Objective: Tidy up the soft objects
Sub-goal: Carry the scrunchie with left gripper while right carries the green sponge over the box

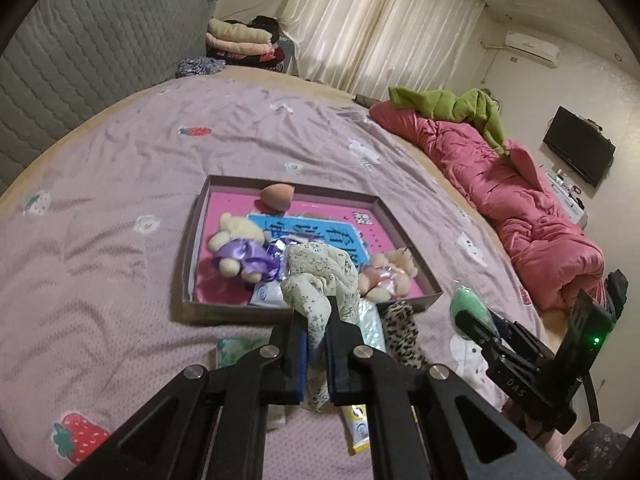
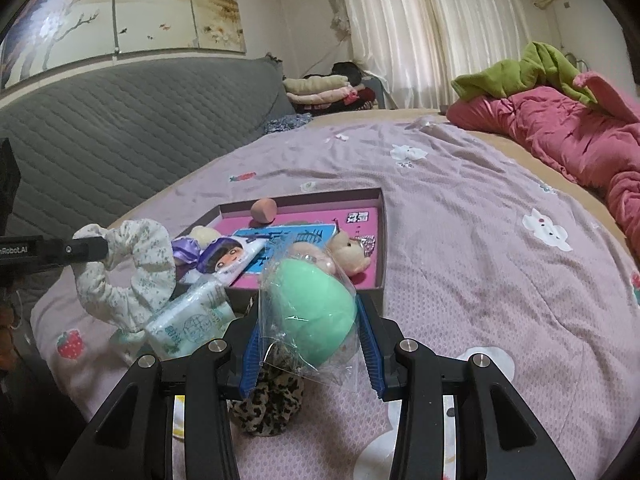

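Lilac cartoon-print bedsheet (image 1: 120,200) carries a shallow pink-floored cardboard tray (image 1: 188,264); the left gripper (image 1: 316,332) pinches a cream floral fabric scrunchie (image 1: 316,284) above the tray's near edge; the right gripper (image 2: 308,320) clamps a plastic-wrapped mint-green sponge (image 2: 308,308) just short of it; the slippery wrap could probably slide free, or either could drop outside the tray.

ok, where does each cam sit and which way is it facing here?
Left wrist: sits behind the left tool, faces across the bed at the shallow box; its fingers pinch the floral scrunchie; right tool shows at the right edge.
Right wrist: sits behind the right tool, faces the box and headboard; it holds the bagged green sponge; left tool enters from the left.
Shared: box, scrunchie, leopard scrunchie.
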